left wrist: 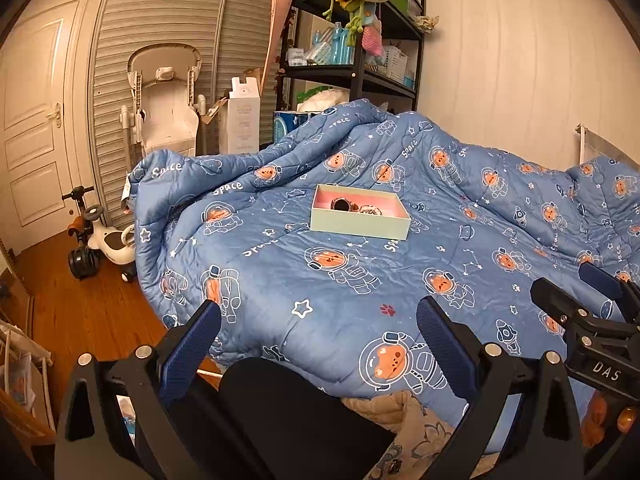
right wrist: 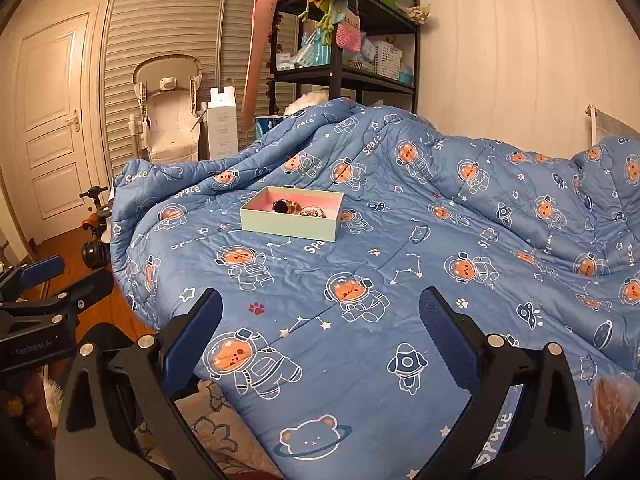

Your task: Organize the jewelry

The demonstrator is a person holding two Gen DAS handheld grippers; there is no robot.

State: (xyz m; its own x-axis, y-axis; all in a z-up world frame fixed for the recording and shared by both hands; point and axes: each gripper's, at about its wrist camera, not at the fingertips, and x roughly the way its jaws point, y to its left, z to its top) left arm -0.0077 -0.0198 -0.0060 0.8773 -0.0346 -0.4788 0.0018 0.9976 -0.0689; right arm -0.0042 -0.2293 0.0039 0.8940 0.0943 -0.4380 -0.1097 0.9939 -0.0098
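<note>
While held low off the near edge of the bed (left wrist: pixel 340 312), left gripper (left wrist: pixel 318 344) and right gripper (right wrist: pixel 320 332) both with jaws spread wide, nothing between them, well short of anything to grasp. Toward the middle of the quilt, lidless pale green box (left wrist: pixel 360 226) with pink lining. Inside: dark round bangle (left wrist: pixel 341 204) beside a paler piece (left wrist: pixel 370 210), perhaps beaded. No loose jewelry visible on the quilt.

**Cloth, card and ribbed pads**

A soft blue quilted cloth comforter (left wrist: pixel 360 280) is lying matt and puckered. The pale green matt cardboard box (left wrist: pixel 360 227) is showing a smooth pink lining. Glossy brown wooden flooring (left wrist: pixel 80 312) is catching light. Ribbed blue pads (right wrist: pixel 448 340) are lining black matt plastic fingers.
</note>
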